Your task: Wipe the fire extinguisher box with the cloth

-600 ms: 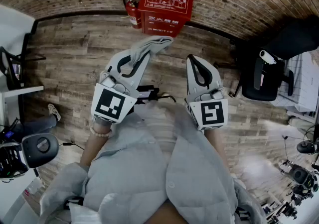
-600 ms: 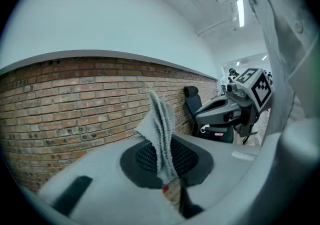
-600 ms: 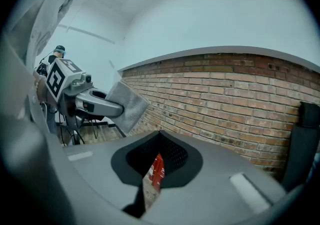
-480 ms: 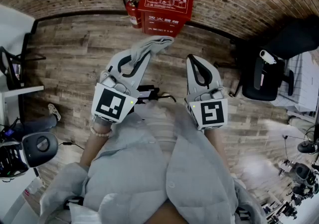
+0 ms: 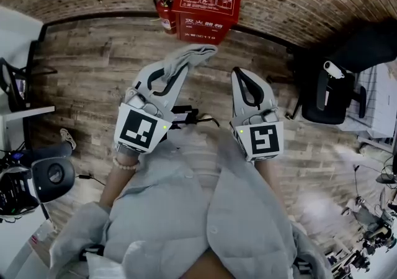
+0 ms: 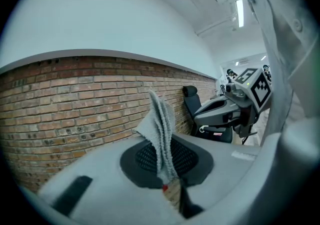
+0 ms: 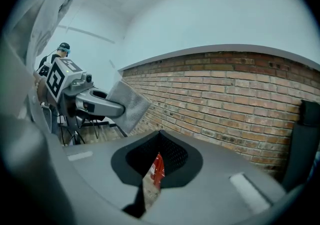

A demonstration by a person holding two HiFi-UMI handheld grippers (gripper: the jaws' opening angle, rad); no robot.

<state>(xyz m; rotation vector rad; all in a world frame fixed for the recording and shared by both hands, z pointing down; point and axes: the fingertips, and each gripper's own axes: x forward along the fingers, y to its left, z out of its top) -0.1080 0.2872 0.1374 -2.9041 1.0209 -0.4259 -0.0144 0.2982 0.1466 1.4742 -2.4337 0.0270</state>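
The red fire extinguisher box (image 5: pixel 205 14) stands on the wooden floor against the brick wall, with a red extinguisher (image 5: pixel 165 16) at its left side. My left gripper (image 5: pixel 181 66) is shut on a grey cloth (image 5: pixel 193 56), whose free end points toward the box and stays short of it. In the left gripper view the cloth (image 6: pixel 160 128) stands up out of the left gripper (image 6: pixel 168 176). My right gripper (image 5: pixel 242 77) is shut on nothing, level with the left and apart from the box. Through the slit of the right gripper (image 7: pixel 150 181) a sliver of the red box (image 7: pixel 157 168) shows.
A black office chair (image 5: pixel 338 88) stands at the right by the wall. More equipment and a dark stool (image 5: pixel 53 175) sit at the left. The person's grey jacket (image 5: pixel 186 216) fills the lower middle. Wooden floor lies between the grippers and the box.
The head view has shifted slightly. Both grippers and the cloth keep the same pose.
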